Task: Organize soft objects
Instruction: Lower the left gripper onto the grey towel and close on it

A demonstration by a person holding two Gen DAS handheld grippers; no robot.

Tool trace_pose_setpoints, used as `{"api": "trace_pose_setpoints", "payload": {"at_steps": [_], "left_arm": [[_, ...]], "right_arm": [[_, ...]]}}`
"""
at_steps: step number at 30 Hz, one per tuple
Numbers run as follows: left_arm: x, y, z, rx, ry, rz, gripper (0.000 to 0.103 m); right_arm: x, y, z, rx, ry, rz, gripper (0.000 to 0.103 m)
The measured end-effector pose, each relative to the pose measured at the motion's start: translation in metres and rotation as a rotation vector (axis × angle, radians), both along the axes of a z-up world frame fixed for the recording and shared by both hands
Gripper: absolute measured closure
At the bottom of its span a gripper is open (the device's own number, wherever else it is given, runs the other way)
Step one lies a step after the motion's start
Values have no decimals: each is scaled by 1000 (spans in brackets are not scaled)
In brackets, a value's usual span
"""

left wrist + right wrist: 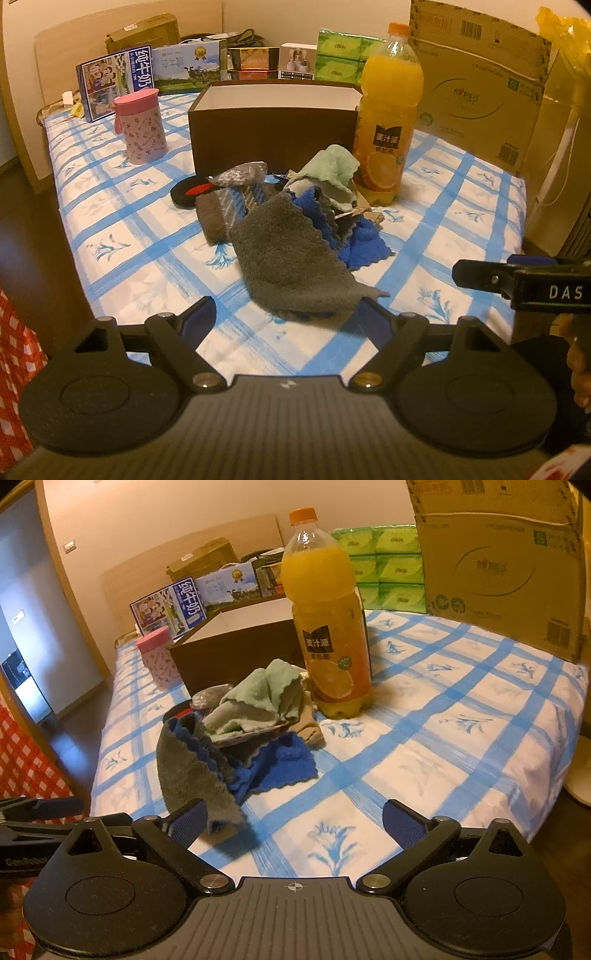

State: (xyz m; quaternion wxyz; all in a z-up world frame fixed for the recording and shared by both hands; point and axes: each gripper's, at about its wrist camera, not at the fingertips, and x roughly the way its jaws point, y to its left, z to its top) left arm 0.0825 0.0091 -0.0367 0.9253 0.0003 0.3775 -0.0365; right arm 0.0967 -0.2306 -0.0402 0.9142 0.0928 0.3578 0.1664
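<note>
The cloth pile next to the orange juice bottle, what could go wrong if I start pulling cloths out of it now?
1. The green cloth lies against the orange juice bottle; tugging the pile might tip the bottle.
2. The gray cloth overlaps the blue cloth, so the open left gripper could drag both.
3. A black disc and a packet sit among the cloths and might get swept into the brown box.

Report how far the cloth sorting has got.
Done: nothing visible; what shows of the brown box looks empty. In hand: nothing held, but the left gripper is open around the gray cloth, its edge between the fingers. The right gripper is open, clear of the pile. Left: gray cloth, blue cloth and green cloth all lie heaped on the bed.
</note>
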Motion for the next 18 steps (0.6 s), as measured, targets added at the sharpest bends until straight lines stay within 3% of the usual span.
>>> {"api": "trace_pose_setpoints", "payload": {"at_steps": [10, 18], "left_arm": [[49, 11, -28, -23, 42, 9, 21], [76, 16, -42, -28, 64, 9, 21]], "right_arm": [[38, 15, -21, -19, 17, 27, 16], [65, 35, -31, -91, -62, 107, 38]]}}
